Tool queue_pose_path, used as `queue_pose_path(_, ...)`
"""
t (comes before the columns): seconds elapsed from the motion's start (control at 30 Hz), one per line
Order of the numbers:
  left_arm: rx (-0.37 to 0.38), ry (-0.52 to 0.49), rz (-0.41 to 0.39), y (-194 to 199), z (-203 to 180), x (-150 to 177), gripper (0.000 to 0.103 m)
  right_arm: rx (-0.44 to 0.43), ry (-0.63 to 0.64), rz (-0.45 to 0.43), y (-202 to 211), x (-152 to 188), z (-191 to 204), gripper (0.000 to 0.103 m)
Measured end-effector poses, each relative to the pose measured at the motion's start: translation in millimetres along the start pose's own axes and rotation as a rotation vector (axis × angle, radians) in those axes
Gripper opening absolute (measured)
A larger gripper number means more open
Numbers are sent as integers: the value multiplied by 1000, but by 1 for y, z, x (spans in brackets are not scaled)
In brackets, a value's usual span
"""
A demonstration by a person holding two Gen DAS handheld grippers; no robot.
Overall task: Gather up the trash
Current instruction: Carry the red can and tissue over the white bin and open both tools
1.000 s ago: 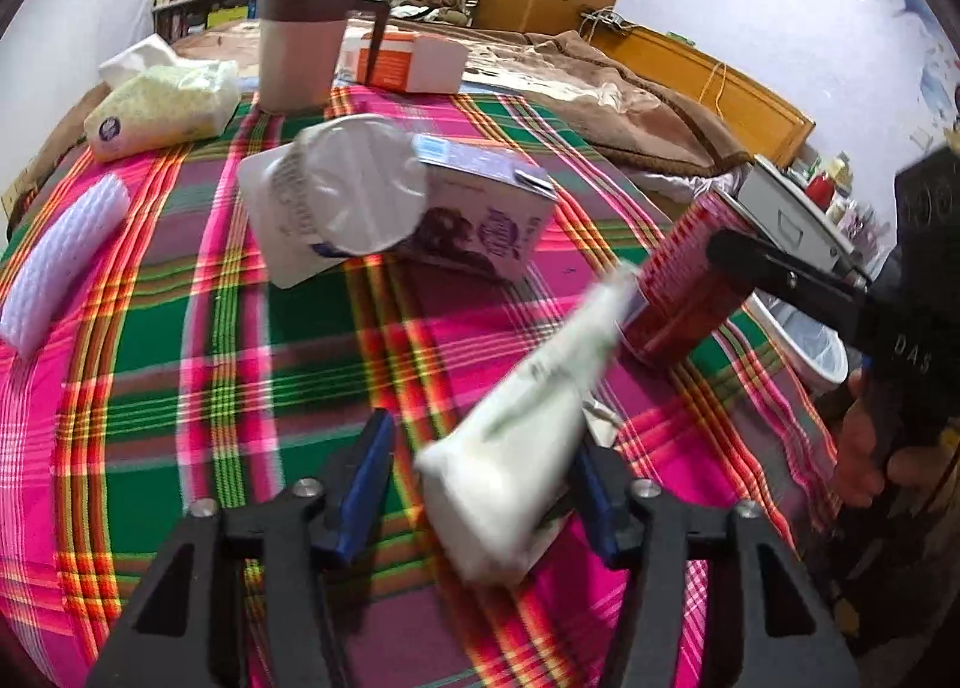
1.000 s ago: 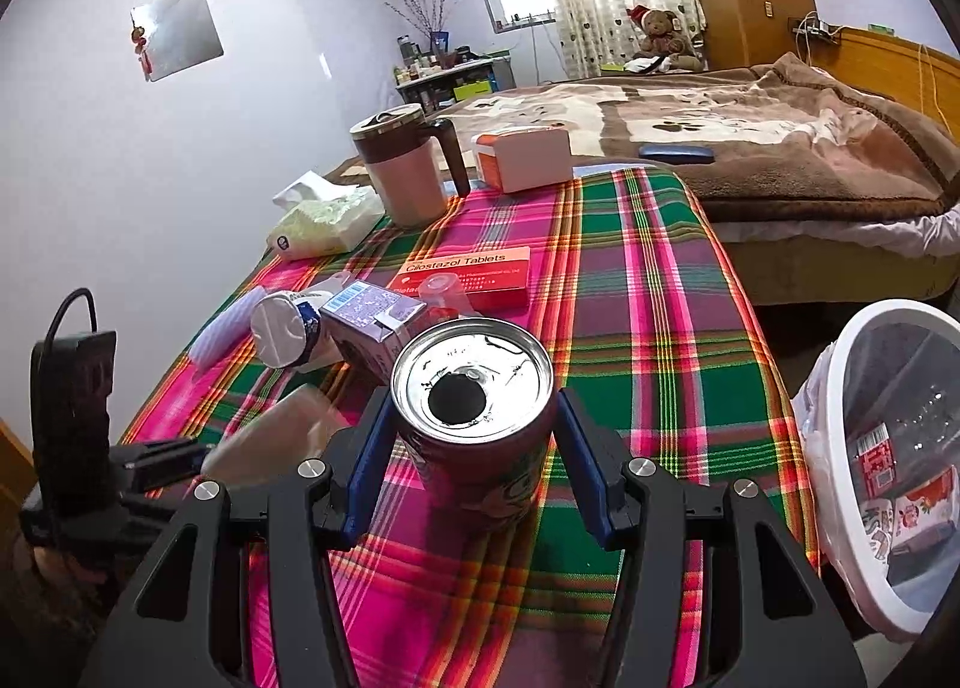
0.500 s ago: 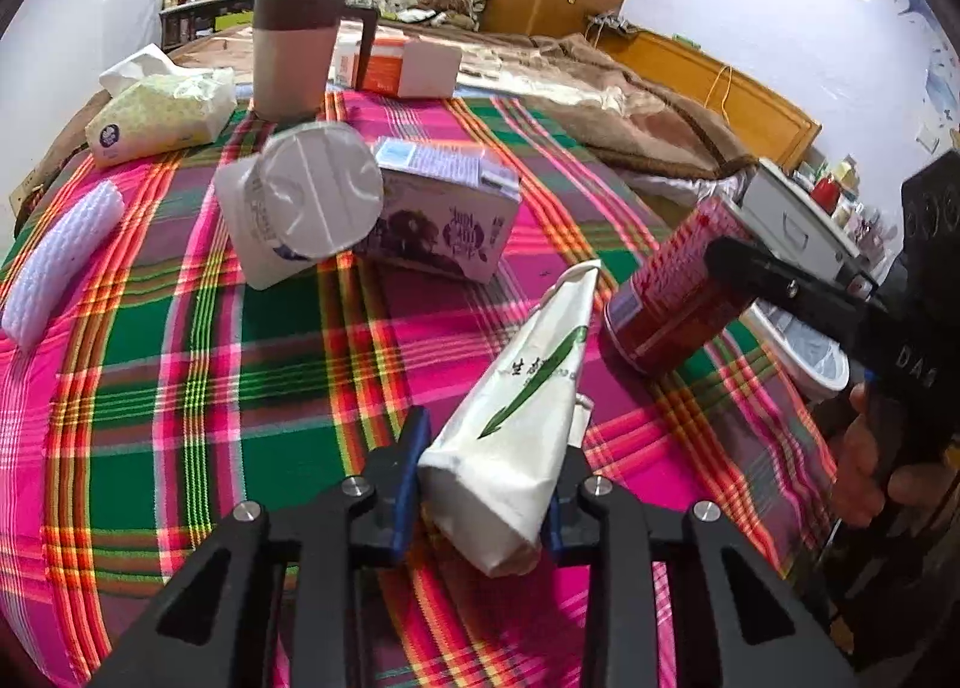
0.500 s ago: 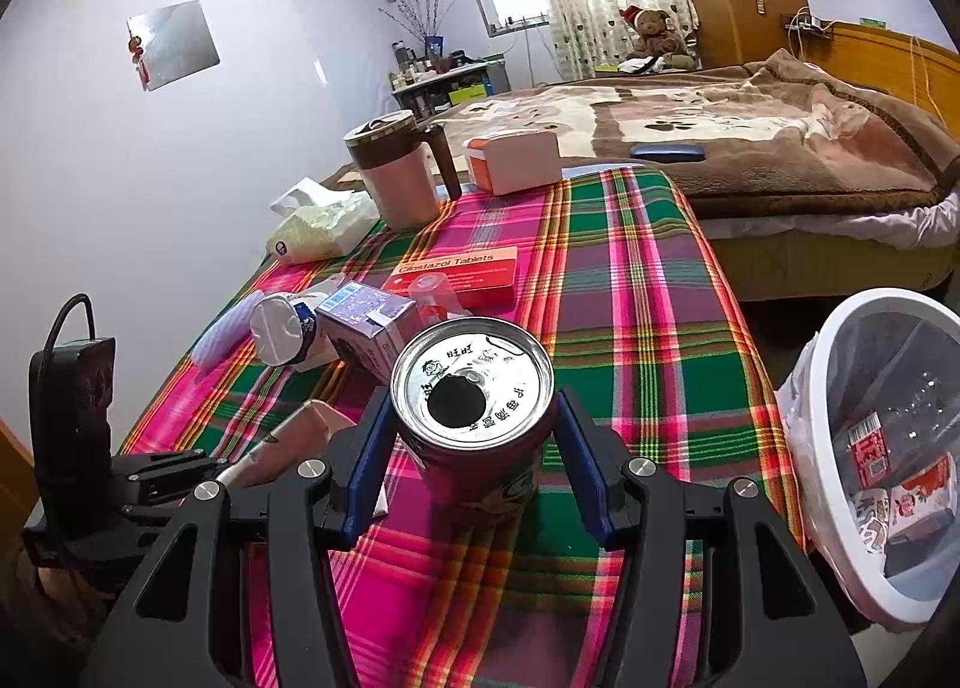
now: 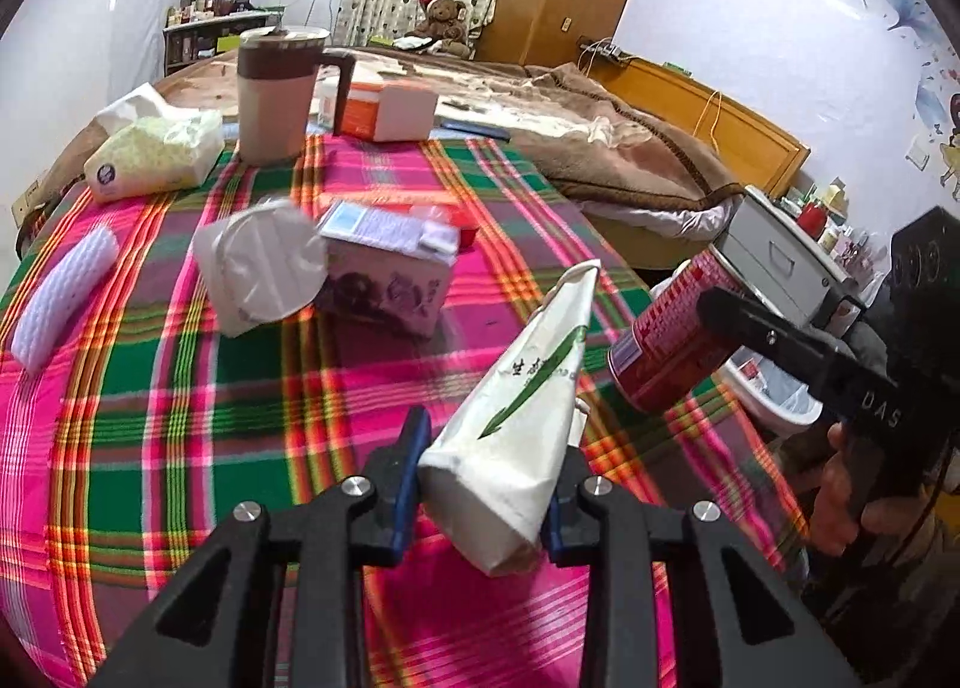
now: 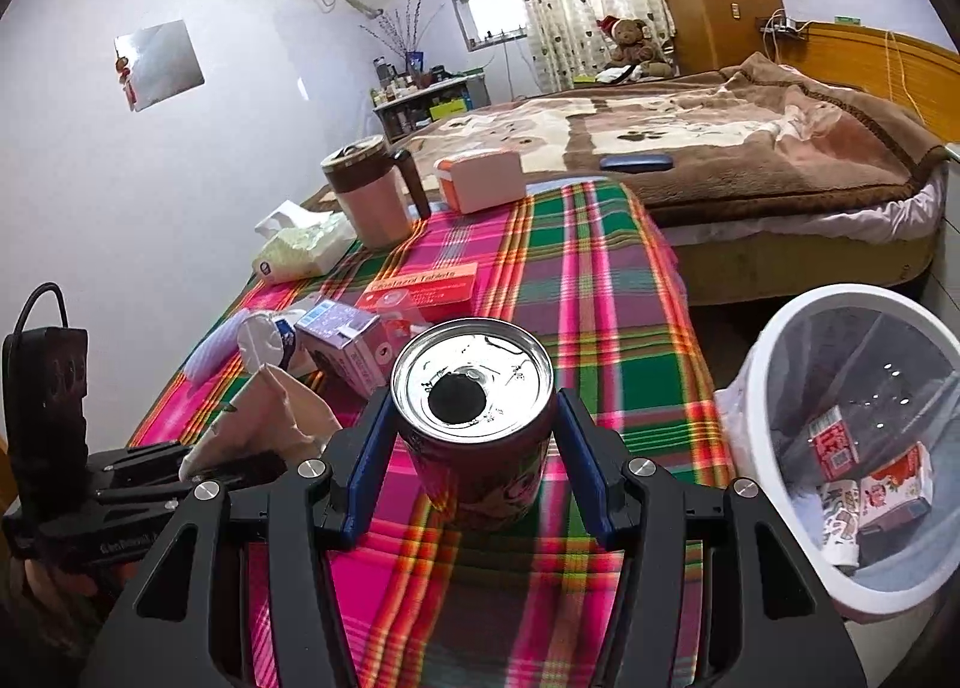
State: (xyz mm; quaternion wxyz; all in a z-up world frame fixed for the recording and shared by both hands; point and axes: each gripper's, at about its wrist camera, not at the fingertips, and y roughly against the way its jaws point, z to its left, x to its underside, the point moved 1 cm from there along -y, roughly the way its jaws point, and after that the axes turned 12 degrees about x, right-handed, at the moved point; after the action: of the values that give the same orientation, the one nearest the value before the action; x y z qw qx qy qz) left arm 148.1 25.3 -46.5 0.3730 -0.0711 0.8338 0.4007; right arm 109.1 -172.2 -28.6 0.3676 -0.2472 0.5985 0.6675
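Observation:
My left gripper (image 5: 483, 466) is shut on a crumpled white paper cup (image 5: 522, 406) with green print, held above the plaid tablecloth (image 5: 150, 388). My right gripper (image 6: 474, 448) is shut on a red drink can (image 6: 477, 424) with an open silver top, held above the cloth's right side. The can also shows in the left wrist view (image 5: 672, 340), and the paper cup in the right wrist view (image 6: 264, 424). A white trash bin (image 6: 852, 436) lined with a bag stands to the right of the table with some packets inside.
On the cloth lie a purple milk carton (image 5: 384, 280), a white foil-lidded cup (image 5: 264, 268), an orange tablet box (image 6: 420, 286), a white sponge (image 5: 60, 292), a tissue pack (image 5: 156, 154), a brown mug (image 5: 276, 94) and a white-orange box (image 5: 384, 109). A bed (image 6: 720, 148) stands behind.
Both grippers have lifted their loads a little and drawn back from the table. The bin looks nearer in the right wrist view. The left gripper closed on the paper cup a second ago.

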Motion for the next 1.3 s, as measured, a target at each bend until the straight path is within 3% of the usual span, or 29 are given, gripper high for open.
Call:
queue_pose_path(0.4, 6, -43, -18, -11, -39, -21, 33, 52, -32, -40, 21, -8, -32, 55)
queue_pose_path(0.7, 41, -104, -32, -35, -92, -41, 33, 121, -69, -74, 35, -13, -69, 55)
queue_pose_path(1.3, 106, -227, 42, -109, -180, -50, 33, 274, -123, -44, 43, -11, -147, 55)
